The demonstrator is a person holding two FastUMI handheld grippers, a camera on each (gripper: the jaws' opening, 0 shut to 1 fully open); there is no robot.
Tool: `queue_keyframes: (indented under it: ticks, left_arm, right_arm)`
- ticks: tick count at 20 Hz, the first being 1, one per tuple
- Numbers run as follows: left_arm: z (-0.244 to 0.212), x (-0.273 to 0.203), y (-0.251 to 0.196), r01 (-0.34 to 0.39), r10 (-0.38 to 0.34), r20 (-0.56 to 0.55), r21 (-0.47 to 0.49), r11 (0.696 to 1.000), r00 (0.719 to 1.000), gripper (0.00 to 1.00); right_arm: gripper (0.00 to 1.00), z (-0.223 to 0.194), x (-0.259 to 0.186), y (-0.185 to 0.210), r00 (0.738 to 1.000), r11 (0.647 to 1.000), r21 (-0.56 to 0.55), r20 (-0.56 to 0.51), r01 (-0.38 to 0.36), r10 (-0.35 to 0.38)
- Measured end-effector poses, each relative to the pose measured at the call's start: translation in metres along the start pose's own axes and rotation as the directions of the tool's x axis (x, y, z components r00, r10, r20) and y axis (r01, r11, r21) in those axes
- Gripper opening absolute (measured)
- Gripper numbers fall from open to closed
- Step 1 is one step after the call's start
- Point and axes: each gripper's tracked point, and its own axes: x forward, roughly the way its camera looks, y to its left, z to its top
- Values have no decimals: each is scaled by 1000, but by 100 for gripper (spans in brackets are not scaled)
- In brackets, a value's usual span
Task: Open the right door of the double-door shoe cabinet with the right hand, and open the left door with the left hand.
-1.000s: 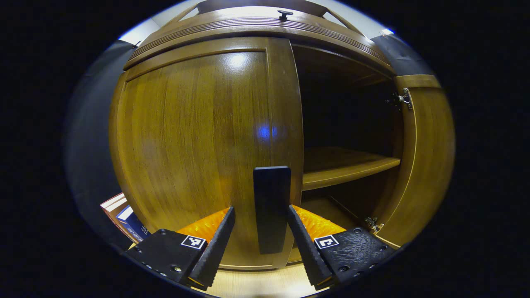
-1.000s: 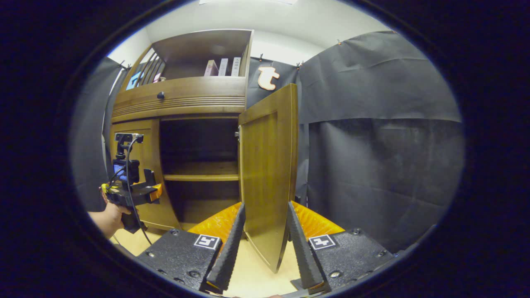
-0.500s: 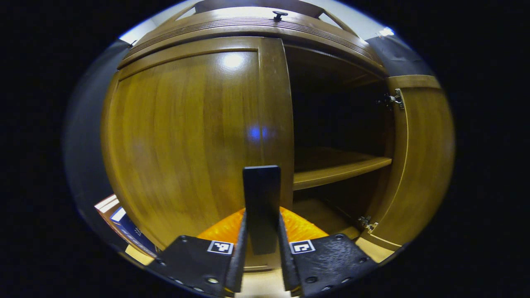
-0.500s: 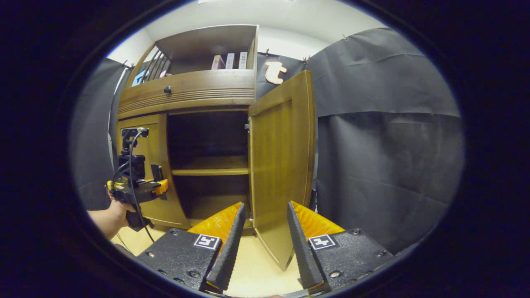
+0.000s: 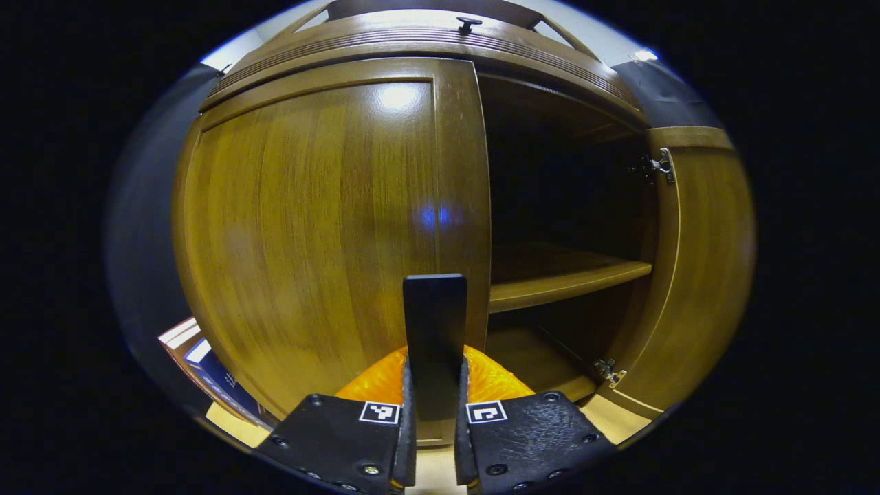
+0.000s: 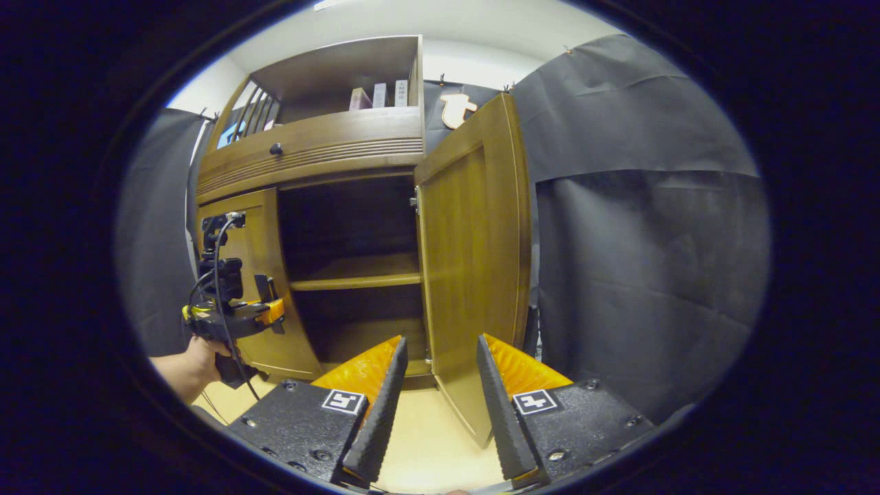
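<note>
Left gripper (image 5: 433, 440): clamped on left door (image 5: 316, 227) handle (image 5: 434, 344); pull straight, evenly.
Right gripper (image 6: 432, 405): jaws apart, holding nothing.
Right door (image 6: 474, 254): open.

In the left gripper view, the left claw (image 5: 433, 440) has gone from wide apart a second ago to pressed against both sides of the dark handle (image 5: 434, 344) on the left door (image 5: 309, 227), at the bottom centre of the frame. In the right gripper view, the right door (image 6: 474, 275) has swung farther out, its inner face now turned more toward the camera and its top edge higher in the frame; it has slipped out from between the right claw (image 6: 436, 405), whose fingers are spread with the door's lower corner beyond them.
</note>
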Motion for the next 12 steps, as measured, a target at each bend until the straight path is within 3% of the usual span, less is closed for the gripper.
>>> queue_keyframes:
  ticks: [12]
  left_arm:
    - [-10,-43,4,18,-18,-13,-17,1000,1000,21]
  right_arm:
    - [67,-8,19,31,996,995,-27,-19,-93,93]
